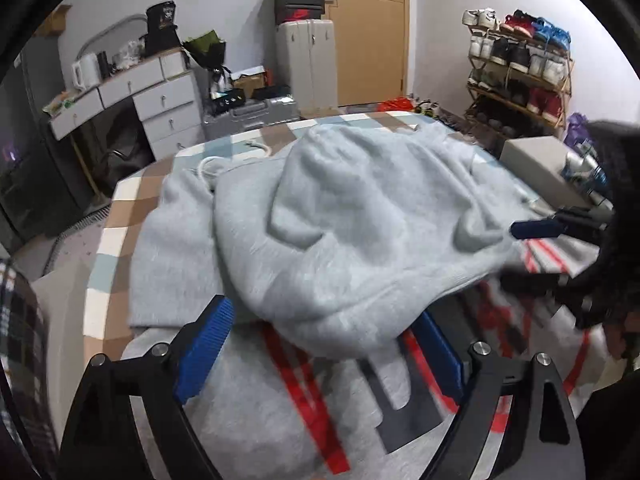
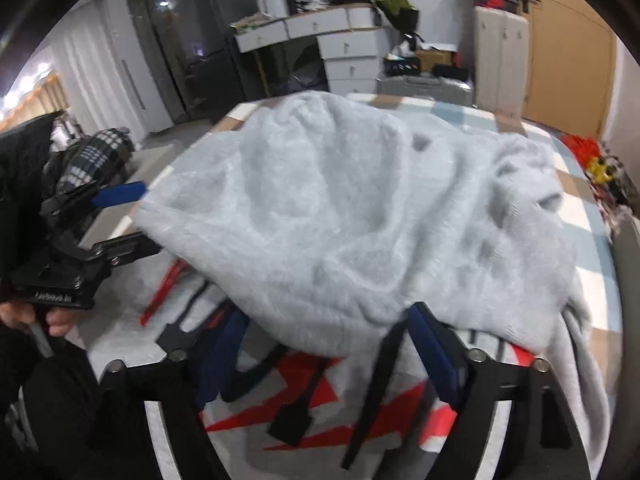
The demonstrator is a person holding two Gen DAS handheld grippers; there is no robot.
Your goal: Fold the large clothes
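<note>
A large light-grey hoodie [image 1: 360, 220] [image 2: 340, 200] lies on a checked bed sheet [image 1: 132, 200] [image 2: 592, 280], with one part folded back over its red and black chest print [image 1: 304, 392] [image 2: 320, 412]. In the left wrist view my left gripper [image 1: 320, 344] stands open, and the folded edge lies loosely between its blue pads [image 1: 208, 344]. My right gripper [image 2: 328, 348] is open too, the cloth edge resting between its pads [image 2: 432, 352] without being pinched. Each gripper shows in the other's view, open at the fold's side: right gripper [image 1: 532, 252], left gripper [image 2: 132, 220].
Beyond the bed stand a white drawer desk [image 1: 160, 96] [image 2: 352, 40], a pale suitcase [image 1: 310, 60], a wooden door [image 1: 372, 32] and a shoe rack [image 1: 520, 68]. A grey box [image 1: 536, 160] sits at the bed's right. A dark fridge [image 2: 192, 40] and plaid cloth [image 2: 96, 152] are on the left.
</note>
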